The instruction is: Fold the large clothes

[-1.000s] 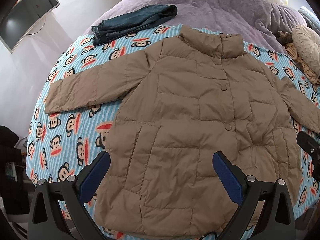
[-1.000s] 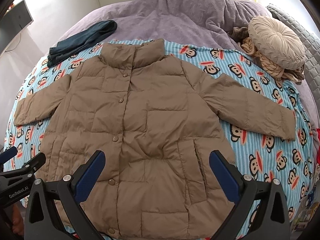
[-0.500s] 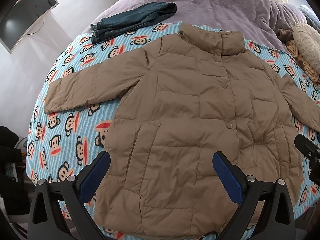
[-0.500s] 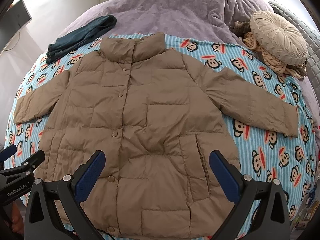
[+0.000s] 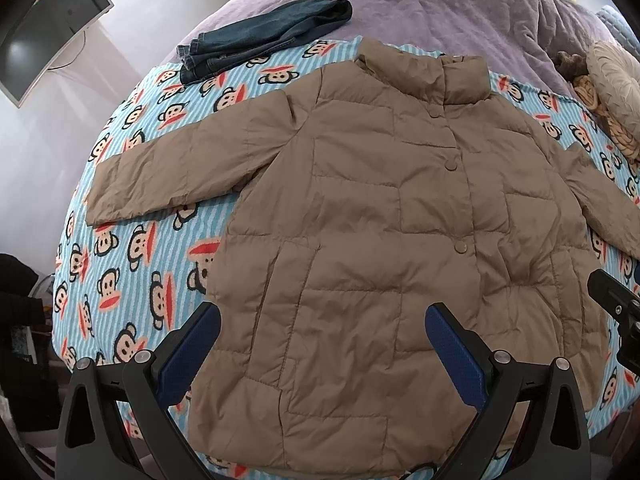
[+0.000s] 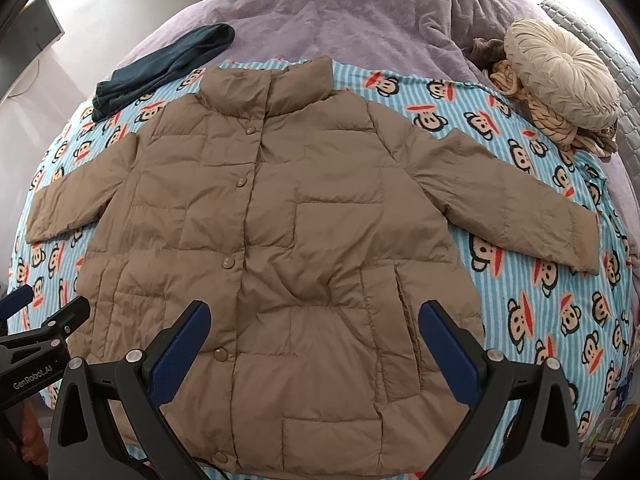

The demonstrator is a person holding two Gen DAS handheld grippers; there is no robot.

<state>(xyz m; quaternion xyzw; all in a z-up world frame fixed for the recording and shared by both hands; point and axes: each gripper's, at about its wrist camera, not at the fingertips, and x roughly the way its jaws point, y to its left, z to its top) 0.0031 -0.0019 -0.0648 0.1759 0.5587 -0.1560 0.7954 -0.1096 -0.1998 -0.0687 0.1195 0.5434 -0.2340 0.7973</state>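
Observation:
A tan quilted puffer jacket (image 5: pixel 380 216) (image 6: pixel 288 216) lies flat and buttoned on a blue striped monkey-print sheet (image 5: pixel 132 248) (image 6: pixel 532 300), collar away from me, both sleeves spread out sideways. My left gripper (image 5: pixel 322 332) hovers open above the jacket's lower left part, nothing between its blue pads. Over the lower right part, near the pocket slit, my right gripper (image 6: pixel 314 328) is open and holds nothing. The left gripper's body shows at the left edge of the right wrist view.
Folded dark jeans (image 5: pixel 264 44) (image 6: pixel 168 64) lie at the far left of the sheet. A round cream cushion (image 6: pixel 560 72) on a knotted cushion sits at the far right. A purple blanket (image 6: pixel 340 12) covers the bed behind. A monitor (image 5: pixel 52 36) stands at the left wall.
Both grippers have drifted slightly forward over the jacket; the jacket sits a little lower in both views. Both stay open and the jacket has not moved.

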